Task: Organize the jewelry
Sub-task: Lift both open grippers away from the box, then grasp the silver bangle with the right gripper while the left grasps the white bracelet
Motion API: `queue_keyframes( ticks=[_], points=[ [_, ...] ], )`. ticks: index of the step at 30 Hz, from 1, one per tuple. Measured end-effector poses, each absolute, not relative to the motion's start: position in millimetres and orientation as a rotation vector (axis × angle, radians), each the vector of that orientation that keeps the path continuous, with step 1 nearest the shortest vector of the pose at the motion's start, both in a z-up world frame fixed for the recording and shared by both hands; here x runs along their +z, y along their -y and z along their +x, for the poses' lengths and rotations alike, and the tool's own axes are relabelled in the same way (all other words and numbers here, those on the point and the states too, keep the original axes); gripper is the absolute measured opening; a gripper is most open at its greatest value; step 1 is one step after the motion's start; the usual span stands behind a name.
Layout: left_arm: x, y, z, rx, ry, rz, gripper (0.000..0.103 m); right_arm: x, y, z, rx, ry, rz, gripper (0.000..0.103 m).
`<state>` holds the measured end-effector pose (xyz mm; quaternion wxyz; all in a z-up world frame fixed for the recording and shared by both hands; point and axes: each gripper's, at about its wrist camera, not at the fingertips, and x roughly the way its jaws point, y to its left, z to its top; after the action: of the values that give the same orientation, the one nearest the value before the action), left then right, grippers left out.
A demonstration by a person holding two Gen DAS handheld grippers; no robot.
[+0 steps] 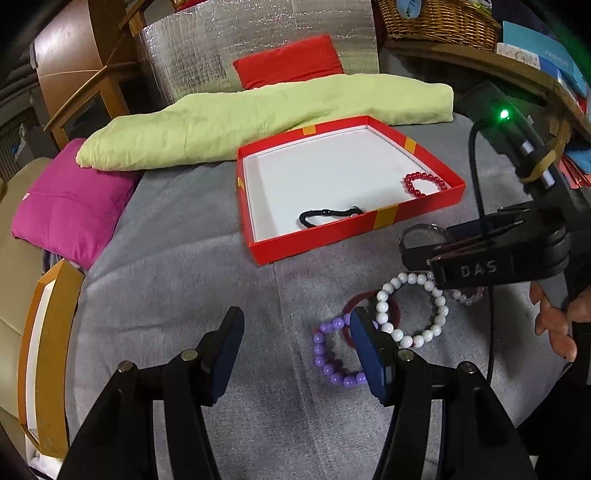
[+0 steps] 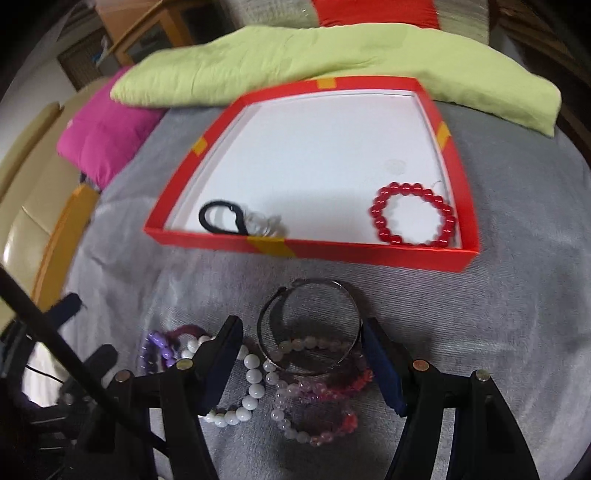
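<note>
Your right gripper (image 2: 301, 363) hovers with fingers wide, the metal bangle (image 2: 309, 328) lying between them, just short of the red box (image 2: 373, 253). Left gripper (image 1: 295, 350), also spread and empty, sits farther from the box, beside the purple bracelet (image 1: 330, 350) on grey cloth (image 1: 177, 288).

grey blanket (image 1: 192, 280) | green cushion (image 1: 258, 122) – long, behind | pink cushion (image 1: 70, 206) – left | red cushion (image 1: 288, 66) | wicker basket (image 1: 439, 18)
</note>
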<state>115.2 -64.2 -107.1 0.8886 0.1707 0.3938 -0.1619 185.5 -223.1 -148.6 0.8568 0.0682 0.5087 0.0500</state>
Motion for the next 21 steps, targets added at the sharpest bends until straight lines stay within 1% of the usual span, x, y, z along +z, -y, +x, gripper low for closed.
queue_keyframes(
  ticks=[5,7,11,21],
  points=[
    [-107,62,116,-0.343,-0.819,0.352,0.061,-151,216,187,0.095,-1.053,0.096,0.07],
    [-107,62,116,-0.343,-0.822,0.35,0.061,-152,212,187,0.084,-1.048,0.054,0.065],
    [-109,63,117,-0.363,-0.837,0.34,0.061,-152,211,185,0.086,-1.033,0.025,0.064],
    [-126,59,125,-0.542,-0.947,0.224,0.061,-142,271,174,0.032,-1.011,0.195,0.064]
  ],
)
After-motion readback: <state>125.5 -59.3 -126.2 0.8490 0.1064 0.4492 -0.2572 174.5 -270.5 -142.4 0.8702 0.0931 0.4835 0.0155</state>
